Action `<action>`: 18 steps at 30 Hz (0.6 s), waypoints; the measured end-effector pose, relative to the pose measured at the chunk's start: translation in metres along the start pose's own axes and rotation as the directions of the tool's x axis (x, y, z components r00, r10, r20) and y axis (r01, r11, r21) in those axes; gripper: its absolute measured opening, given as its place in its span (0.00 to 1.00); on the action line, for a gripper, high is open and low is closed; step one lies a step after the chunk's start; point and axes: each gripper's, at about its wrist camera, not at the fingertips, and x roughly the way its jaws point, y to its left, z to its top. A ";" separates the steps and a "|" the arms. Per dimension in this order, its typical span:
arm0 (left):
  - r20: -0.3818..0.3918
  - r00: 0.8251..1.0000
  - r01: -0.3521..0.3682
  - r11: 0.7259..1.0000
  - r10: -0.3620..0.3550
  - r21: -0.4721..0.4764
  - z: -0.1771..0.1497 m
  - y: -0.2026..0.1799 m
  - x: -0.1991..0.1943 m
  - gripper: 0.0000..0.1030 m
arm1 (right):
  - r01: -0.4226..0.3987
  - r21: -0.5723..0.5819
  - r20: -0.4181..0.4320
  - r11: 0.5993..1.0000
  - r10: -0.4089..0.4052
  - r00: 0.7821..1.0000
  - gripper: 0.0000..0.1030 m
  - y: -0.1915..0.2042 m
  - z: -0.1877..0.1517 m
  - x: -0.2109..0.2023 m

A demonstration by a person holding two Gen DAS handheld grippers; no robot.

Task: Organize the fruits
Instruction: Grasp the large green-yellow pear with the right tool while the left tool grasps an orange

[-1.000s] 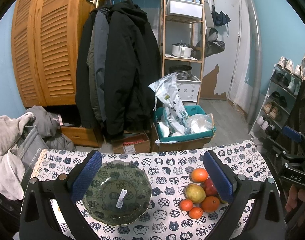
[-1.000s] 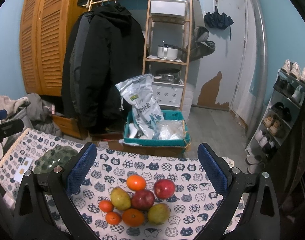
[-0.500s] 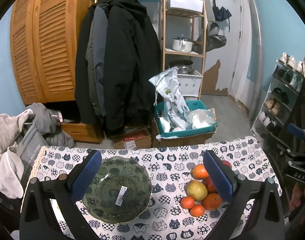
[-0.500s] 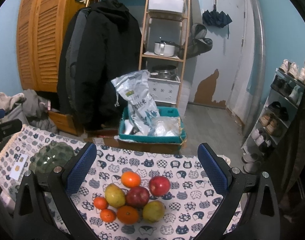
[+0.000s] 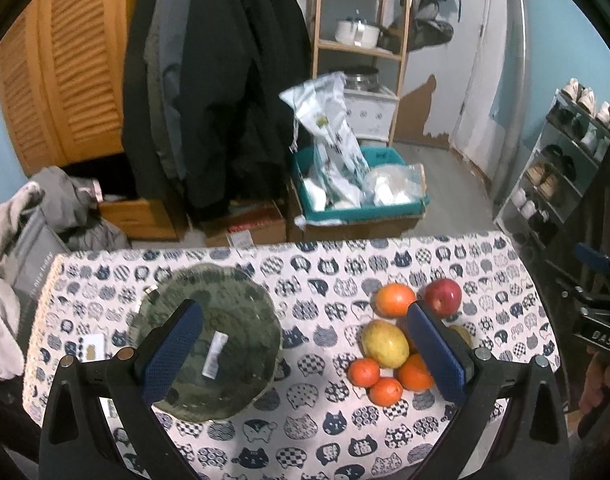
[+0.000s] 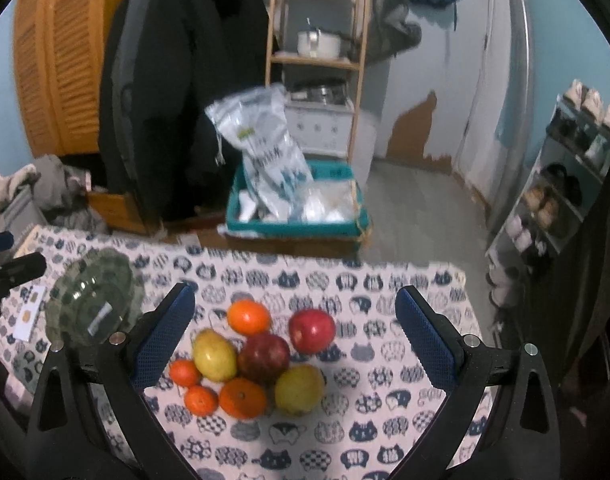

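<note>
Eight fruits (image 6: 261,360) beneath wide-spread right gripper (image 6: 295,336).

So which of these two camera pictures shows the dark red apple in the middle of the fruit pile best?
The right wrist view: the dark red apple sits in plain sight between the open fingers, ringed by the other fruit. In the left wrist view it is almost wholly hidden behind the left gripper's right-hand finger, beside the yellow-green mango.

Dim indoor light; both fisheye views bend strongly at black-vignetted corners, and the right wrist view is blurred throughout.
</note>
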 end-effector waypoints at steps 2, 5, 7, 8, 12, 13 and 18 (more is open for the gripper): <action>-0.022 1.000 0.008 1.000 -0.008 0.000 -0.002 -0.002 0.007 0.99 | 0.003 0.006 -0.032 1.000 -0.002 0.999 0.97 -0.004 -0.005 0.008; -0.060 0.998 0.012 1.000 -0.011 0.005 -0.006 -0.006 0.021 0.99 | 0.007 0.014 -0.089 1.000 -0.006 0.996 0.97 -0.009 -0.014 0.023; -0.078 0.997 0.013 1.000 -0.013 0.005 -0.009 -0.008 0.029 0.99 | 0.008 0.019 -0.117 1.000 -0.006 0.993 0.97 -0.012 -0.019 0.031; -0.086 0.996 0.010 1.000 -0.010 0.005 -0.011 -0.009 0.033 0.99 | 0.008 0.024 -0.139 1.000 -0.005 0.990 0.97 -0.013 -0.023 0.036; -0.127 0.992 -0.005 1.000 0.007 0.015 -0.016 -0.012 0.052 0.99 | -0.001 0.042 -0.192 0.999 0.009 0.981 0.97 -0.017 -0.033 0.053; -0.140 0.990 -0.003 1.000 0.005 0.013 -0.018 -0.012 0.058 0.99 | -0.002 0.046 -0.206 0.999 0.011 0.979 0.97 -0.018 -0.035 0.056; -0.215 0.977 0.004 1.000 -0.003 0.005 -0.027 -0.013 0.084 0.99 | -0.012 0.063 -0.287 0.998 0.030 0.958 0.95 -0.020 -0.048 0.079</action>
